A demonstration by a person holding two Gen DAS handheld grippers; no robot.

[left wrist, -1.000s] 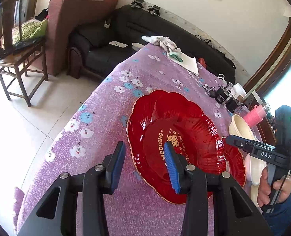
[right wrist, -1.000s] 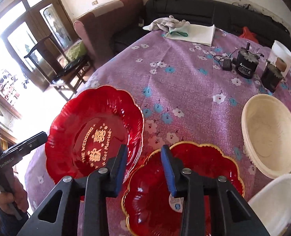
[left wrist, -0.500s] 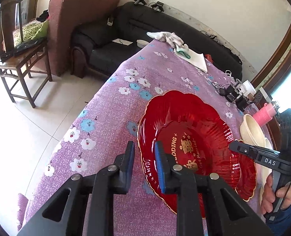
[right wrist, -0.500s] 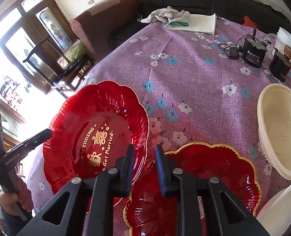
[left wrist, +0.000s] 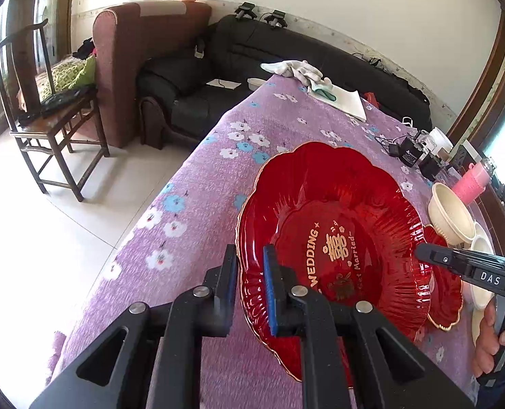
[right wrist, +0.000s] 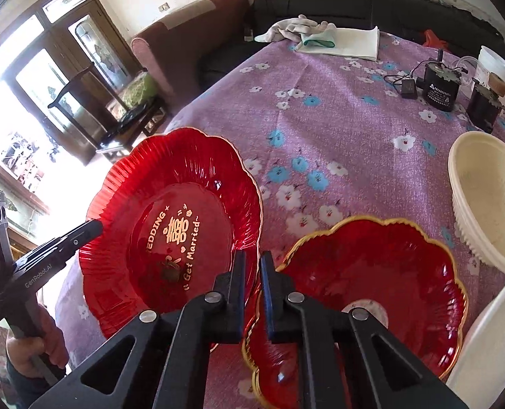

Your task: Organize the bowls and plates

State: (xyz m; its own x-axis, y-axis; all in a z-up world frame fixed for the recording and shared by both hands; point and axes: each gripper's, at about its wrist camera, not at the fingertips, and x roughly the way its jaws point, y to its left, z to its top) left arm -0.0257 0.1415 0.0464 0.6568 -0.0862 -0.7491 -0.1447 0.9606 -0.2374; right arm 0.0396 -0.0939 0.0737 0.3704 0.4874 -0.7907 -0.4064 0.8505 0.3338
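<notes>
A large red wedding plate (left wrist: 334, 238) with gold lettering is held tilted above the purple flowered tablecloth (left wrist: 197, 211). My left gripper (left wrist: 249, 272) is shut on its near rim. My right gripper (right wrist: 252, 272) is shut on the opposite rim of the same plate (right wrist: 170, 211); it shows at the right of the left wrist view (left wrist: 422, 252). A second red plate with a gold rim (right wrist: 371, 289) lies on the cloth just right of the held plate. A cream ribbed bowl (right wrist: 491, 197) stands at the right, with a white bowl (right wrist: 491, 341) nearer.
Black power adapters and cables (right wrist: 440, 85) and a white cup (right wrist: 494, 68) sit at the far right. Folded cloths (right wrist: 320, 37) lie at the table's far end. A black sofa (left wrist: 218, 78), an armchair (left wrist: 133, 51) and a wooden chair (left wrist: 47, 112) stand beyond the left edge.
Both grippers went from open to shut on opposite rims of the wedding plate. The plate has come up off the cloth and tilted.
</notes>
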